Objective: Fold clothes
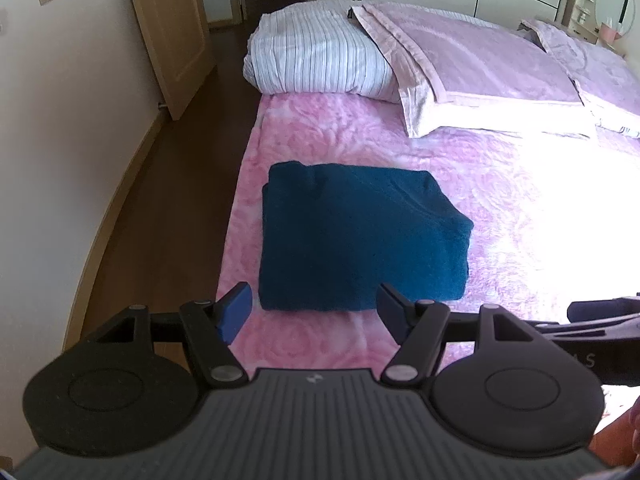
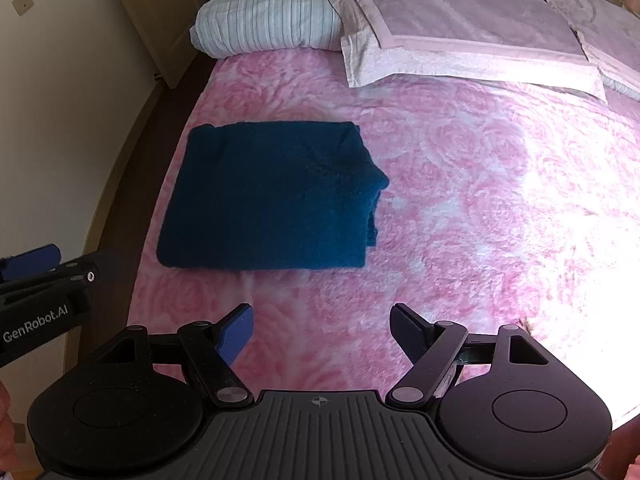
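Note:
A dark teal garment (image 1: 356,236) lies folded into a thick rectangle on the pink bedspread (image 1: 500,208), close to the bed's left edge. My left gripper (image 1: 314,308) hovers just in front of its near edge, open, with nothing between the blue pads. In the right wrist view the same folded garment (image 2: 268,196) sits ahead and to the left. My right gripper (image 2: 322,328) is open over bare bedspread (image 2: 460,200), a little short of the garment. The left gripper's body (image 2: 44,280) shows at that view's left edge.
A striped white duvet (image 1: 320,56) and pink pillows (image 1: 472,64) lie at the head of the bed. Wooden floor (image 1: 176,184), a wall and a door (image 1: 168,28) run along the left side. Bright sunlight washes out the bedspread at the right.

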`<action>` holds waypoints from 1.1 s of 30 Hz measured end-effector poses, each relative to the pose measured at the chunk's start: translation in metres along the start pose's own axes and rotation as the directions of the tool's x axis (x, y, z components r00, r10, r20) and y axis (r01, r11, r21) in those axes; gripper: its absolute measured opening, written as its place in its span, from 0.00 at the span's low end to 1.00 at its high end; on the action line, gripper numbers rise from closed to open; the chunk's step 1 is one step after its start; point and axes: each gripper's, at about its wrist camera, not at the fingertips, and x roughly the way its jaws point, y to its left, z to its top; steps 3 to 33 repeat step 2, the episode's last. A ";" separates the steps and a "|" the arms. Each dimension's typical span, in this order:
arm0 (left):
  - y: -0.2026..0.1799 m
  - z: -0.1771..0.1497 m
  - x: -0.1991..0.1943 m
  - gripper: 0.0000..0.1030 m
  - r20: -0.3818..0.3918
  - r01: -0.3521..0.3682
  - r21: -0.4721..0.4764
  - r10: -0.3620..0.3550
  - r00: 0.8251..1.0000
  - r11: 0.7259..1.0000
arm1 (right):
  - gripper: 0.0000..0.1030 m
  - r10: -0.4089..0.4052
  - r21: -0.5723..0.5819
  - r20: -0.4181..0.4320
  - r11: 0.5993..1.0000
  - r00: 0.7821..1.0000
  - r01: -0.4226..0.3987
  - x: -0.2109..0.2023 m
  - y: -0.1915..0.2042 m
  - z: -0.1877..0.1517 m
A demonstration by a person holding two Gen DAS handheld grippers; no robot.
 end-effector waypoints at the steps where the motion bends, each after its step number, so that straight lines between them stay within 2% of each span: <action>1: 0.000 0.000 -0.001 0.64 -0.001 0.005 -0.002 -0.005 1.000 1.000 | 0.76 0.000 0.002 0.002 1.000 1.000 0.000 -0.001 0.000 -0.001; 33: 0.000 0.000 -0.001 0.64 -0.002 0.010 -0.004 -0.010 1.000 1.000 | 0.76 -0.001 0.004 0.005 1.000 1.000 0.001 -0.001 0.000 -0.001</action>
